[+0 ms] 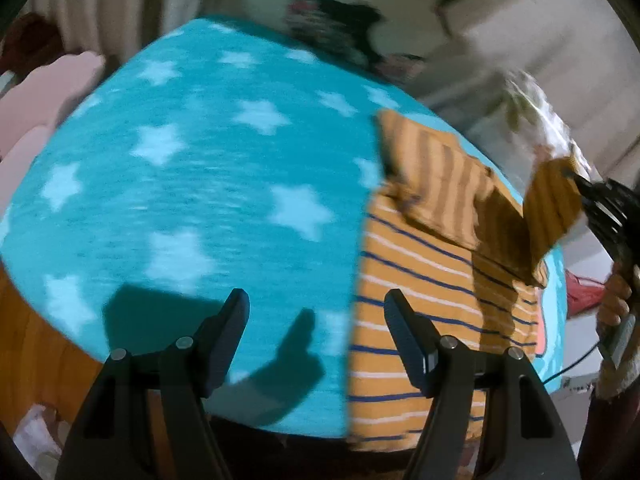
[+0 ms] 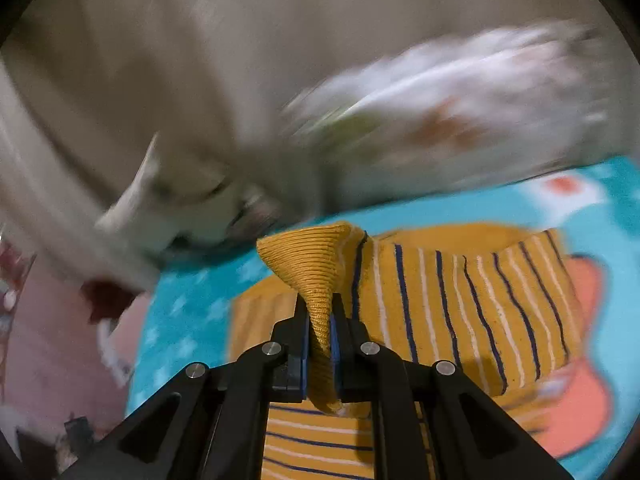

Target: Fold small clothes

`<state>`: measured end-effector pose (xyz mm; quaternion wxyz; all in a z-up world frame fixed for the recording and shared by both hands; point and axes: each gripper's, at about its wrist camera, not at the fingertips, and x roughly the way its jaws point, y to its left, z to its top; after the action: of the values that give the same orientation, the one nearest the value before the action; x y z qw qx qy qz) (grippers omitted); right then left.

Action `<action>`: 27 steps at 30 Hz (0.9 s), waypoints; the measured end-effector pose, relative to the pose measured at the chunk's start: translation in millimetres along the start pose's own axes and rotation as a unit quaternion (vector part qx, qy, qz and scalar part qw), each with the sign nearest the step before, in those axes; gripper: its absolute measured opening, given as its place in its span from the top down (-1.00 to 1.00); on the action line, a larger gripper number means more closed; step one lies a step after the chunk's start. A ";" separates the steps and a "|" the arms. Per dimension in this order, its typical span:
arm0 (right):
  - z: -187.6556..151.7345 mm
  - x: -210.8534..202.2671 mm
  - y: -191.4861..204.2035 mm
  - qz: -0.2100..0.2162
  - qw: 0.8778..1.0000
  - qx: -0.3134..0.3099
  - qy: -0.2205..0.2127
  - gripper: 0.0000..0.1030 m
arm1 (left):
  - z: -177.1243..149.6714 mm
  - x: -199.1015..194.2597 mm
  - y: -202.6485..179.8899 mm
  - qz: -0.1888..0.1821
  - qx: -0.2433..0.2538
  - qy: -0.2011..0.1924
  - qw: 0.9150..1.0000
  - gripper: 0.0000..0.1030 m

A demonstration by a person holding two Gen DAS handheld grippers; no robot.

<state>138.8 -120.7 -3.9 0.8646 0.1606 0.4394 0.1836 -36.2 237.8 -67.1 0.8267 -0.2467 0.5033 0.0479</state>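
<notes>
A small mustard garment with navy and white stripes lies on the right part of a teal star-print blanket. My left gripper is open and empty, hovering over the blanket at the garment's left edge. My right gripper is shut on the garment's ribbed mustard cuff and holds it lifted above the striped body. In the left wrist view the right gripper shows at the far right, holding the raised sleeve.
A white floral pillow lies beyond the blanket's far edge. A heap of pale clothes sits blurred at the back. Pink fabric lies at the left. The blanket has an orange fish print.
</notes>
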 end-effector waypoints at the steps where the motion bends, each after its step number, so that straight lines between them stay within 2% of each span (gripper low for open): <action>1: -2.4 20.1 11.8 0.006 1.000 -0.004 0.016 0.82 | 0.1 -1.7 11.2 0.005 -0.005 -0.001 1.000 -0.34; 3: -10.6 68.4 41.2 0.020 0.998 -0.008 0.054 0.82 | 0.0 -5.1 33.7 0.015 -0.016 -0.002 1.000 -0.34; 7: -25.2 142.1 69.5 0.017 0.994 -0.008 0.110 0.82 | -1.7 -7.3 70.7 0.026 -0.046 0.003 0.999 -0.34; 10: -39.5 185.2 83.9 -0.019 0.988 -0.044 0.147 0.79 | -3.0 -6.4 89.4 0.026 -0.067 0.009 0.997 -0.34; 12: -48.0 206.2 87.5 -0.058 0.981 -0.083 0.168 0.73 | -3.6 -7.1 95.7 0.026 -0.073 0.010 0.997 -0.34; 13: -50.9 206.0 86.2 -0.068 0.979 -0.097 0.168 0.70 | -3.7 -7.1 96.7 0.026 -0.073 0.010 0.997 -0.34; 14: -54.2 203.0 93.7 -0.070 0.977 -0.113 0.165 0.50 | -3.4 -6.8 97.2 0.027 -0.073 0.011 0.997 -0.34; 15: -55.4 201.3 98.7 -0.061 0.977 -0.121 0.165 0.16 | -3.2 -5.9 97.7 0.026 -0.073 0.012 0.997 -0.34; 17: -58.5 191.3 110.0 -0.025 0.976 -0.132 0.169 -0.08 | -2.7 -2.8 95.9 0.025 -0.072 0.017 0.997 -0.34; 20: -64.1 176.4 114.1 -0.007 0.976 -0.141 0.163 -0.08 | -1.3 4.0 90.0 0.020 -0.065 0.025 0.997 -0.34; 22: -67.2 168.6 102.2 0.001 0.980 -0.116 0.160 -0.08 | 1.0 9.3 83.5 0.017 -0.057 0.029 0.998 -0.34; 27: -69.3 140.6 68.5 -0.022 0.986 -0.066 0.151 -0.09 | 4.1 24.3 69.4 0.004 -0.036 0.045 0.998 -0.34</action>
<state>146.8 12.2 -111.3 0.8007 0.0640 0.5555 0.2149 -43.8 296.2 -111.3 0.7934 -0.2760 0.5394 0.0584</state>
